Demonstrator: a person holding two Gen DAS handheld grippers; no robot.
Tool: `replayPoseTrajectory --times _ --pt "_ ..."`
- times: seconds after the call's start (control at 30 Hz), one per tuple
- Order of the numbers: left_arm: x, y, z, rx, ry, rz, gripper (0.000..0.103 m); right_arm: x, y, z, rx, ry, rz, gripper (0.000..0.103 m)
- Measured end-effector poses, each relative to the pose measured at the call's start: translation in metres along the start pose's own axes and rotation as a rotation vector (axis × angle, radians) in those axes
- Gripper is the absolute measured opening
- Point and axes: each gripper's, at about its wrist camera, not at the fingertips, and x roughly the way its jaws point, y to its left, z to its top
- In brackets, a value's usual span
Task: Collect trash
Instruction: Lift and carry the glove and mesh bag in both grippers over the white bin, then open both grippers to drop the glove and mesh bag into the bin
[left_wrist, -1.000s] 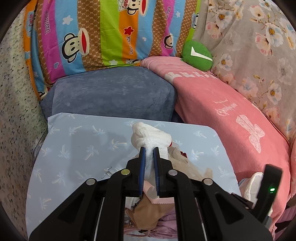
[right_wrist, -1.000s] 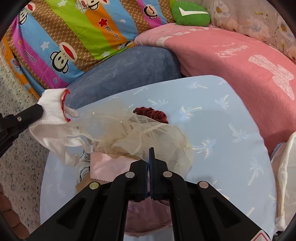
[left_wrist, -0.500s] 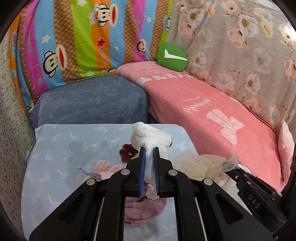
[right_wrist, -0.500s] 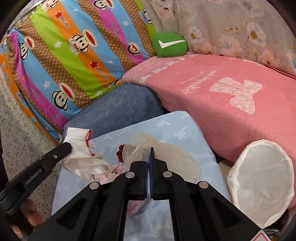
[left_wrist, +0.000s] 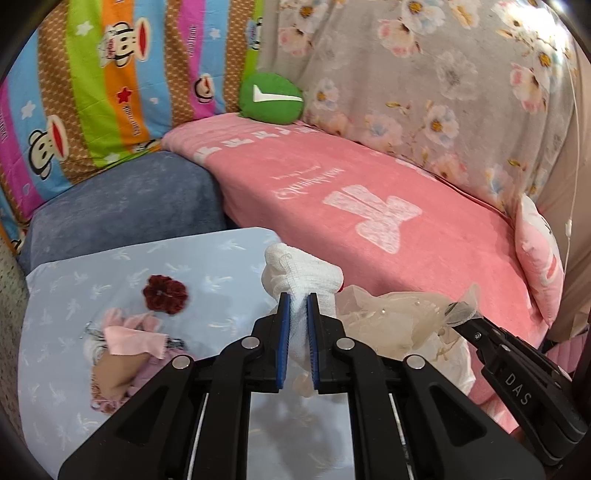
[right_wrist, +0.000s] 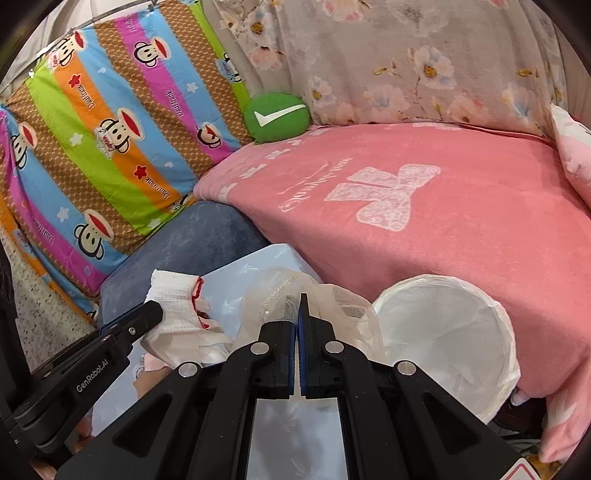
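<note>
My left gripper (left_wrist: 298, 297) is shut on a white knitted glove (left_wrist: 301, 275) with a red-edged cuff and holds it above the light blue table (left_wrist: 221, 251); the glove also shows in the right wrist view (right_wrist: 173, 295). My right gripper (right_wrist: 298, 297) is shut on a sheer beige mesh cloth (right_wrist: 280, 291), which shows beside the glove in the left wrist view (left_wrist: 399, 321). A bin lined with a white bag (right_wrist: 443, 332) stands just right of the right gripper, against the pink sofa.
On the table lie a dark red scrunchie (left_wrist: 165, 293) and a pile of pink and tan scraps (left_wrist: 129, 350). A pink blanket (right_wrist: 424, 206) covers the sofa, with a green cushion (right_wrist: 277, 116), a blue cushion (left_wrist: 122, 199) and striped monkey fabric (right_wrist: 110, 129) behind.
Both grippers have lifted their cloths off the table and swung right. The white-lined bin has come into the right wrist view, close to the gripper.
</note>
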Motion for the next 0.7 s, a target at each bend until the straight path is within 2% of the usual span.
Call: replayPoseTrajectory --times 0.3,0.5,0.57,0.63,0.67,0.7 --pt "0.024 -0.062 -0.007 0.074 0.056 -0.084 0.010 -0.009 -0.066 -0.001 0.073 0.003 -0.076 0.001" --pt "0.038 -0.087 -0.010 0.105 0.074 -0.133 0.011 -0.006 -0.095 -0.005 0.114 0.017 -0.109 0.002" --pt "0.044 -0.095 -0.010 0.116 0.087 -0.149 0.011 -0.003 -0.102 -0.006 0.119 0.027 -0.115 0.007" --pt "0.048 -0.100 -0.011 0.114 0.098 -0.159 0.012 -0.002 -0.105 -0.007 0.118 0.029 -0.129 0.008" --pt "0.049 -0.101 -0.012 0.112 0.102 -0.161 0.016 0.000 -0.105 -0.007 0.117 0.034 -0.134 0.009" --pt "0.051 -0.102 -0.012 0.110 0.106 -0.161 0.025 0.002 -0.106 -0.008 0.116 0.042 -0.136 0.009"
